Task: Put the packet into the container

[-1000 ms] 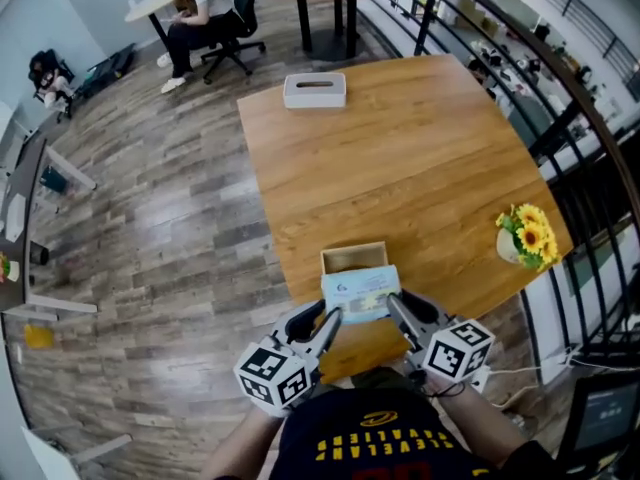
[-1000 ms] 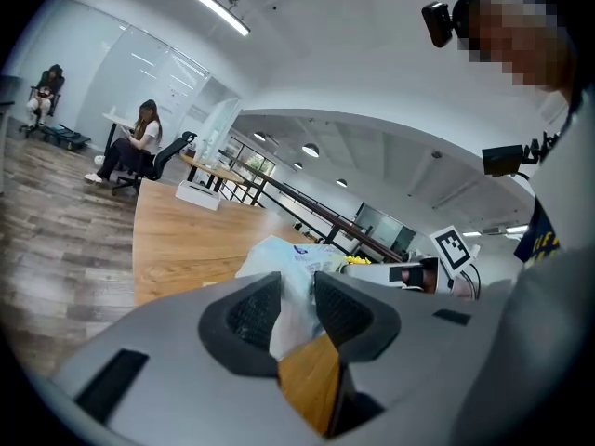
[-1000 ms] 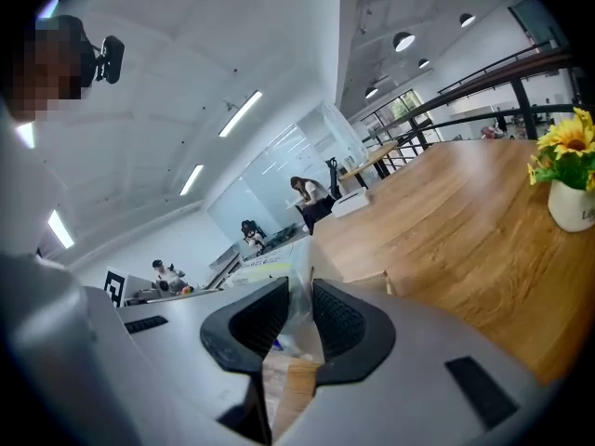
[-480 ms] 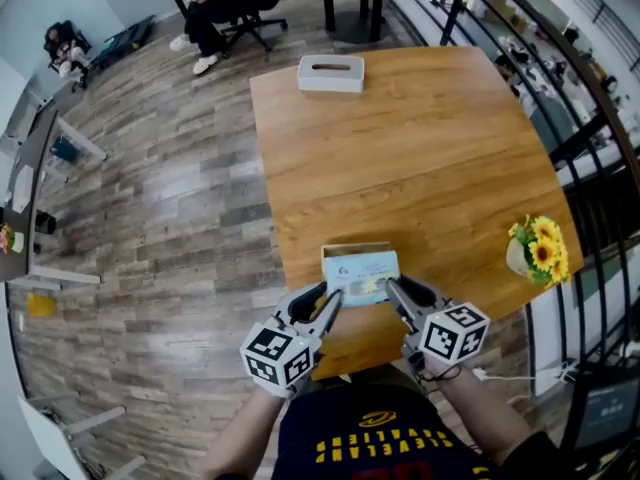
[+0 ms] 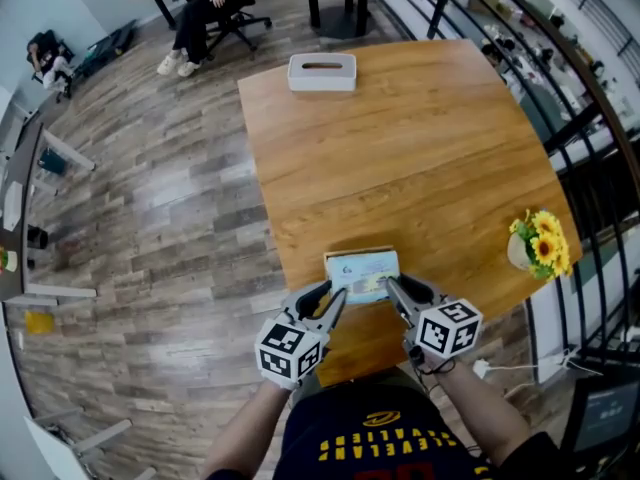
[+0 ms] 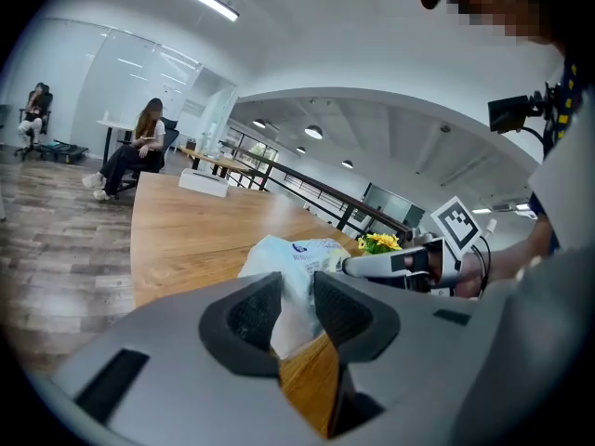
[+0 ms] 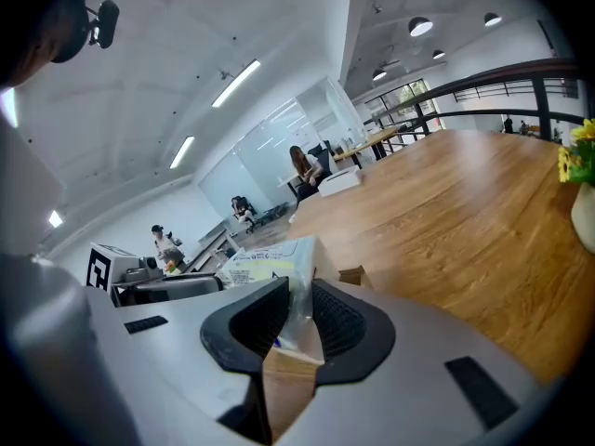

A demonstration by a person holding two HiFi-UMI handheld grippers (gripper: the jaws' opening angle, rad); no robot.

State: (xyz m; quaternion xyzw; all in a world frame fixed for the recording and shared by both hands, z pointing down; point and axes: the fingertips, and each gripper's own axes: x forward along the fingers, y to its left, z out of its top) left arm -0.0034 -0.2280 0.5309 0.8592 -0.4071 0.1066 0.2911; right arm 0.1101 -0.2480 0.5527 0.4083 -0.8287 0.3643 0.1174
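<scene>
Two clamps: left hand-held gripper (image 5: 335,296), right hand-held gripper (image 5: 397,288), each on packet (image 5: 362,274) | packet lower than earlier, covering container (image 5: 358,252)

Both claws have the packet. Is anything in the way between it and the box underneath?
Nothing visible. The packet, pinched at its ends by the left claw and right claw, hangs directly over the box; the packet hides the box's inside.

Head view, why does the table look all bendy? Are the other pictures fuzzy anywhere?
Head view: the wide lens bows the table edges. Left gripper view: the packet looks soft up close, with dark rounded corners. Right gripper view: same dark corners, and bright ceiling strips glare.
</scene>
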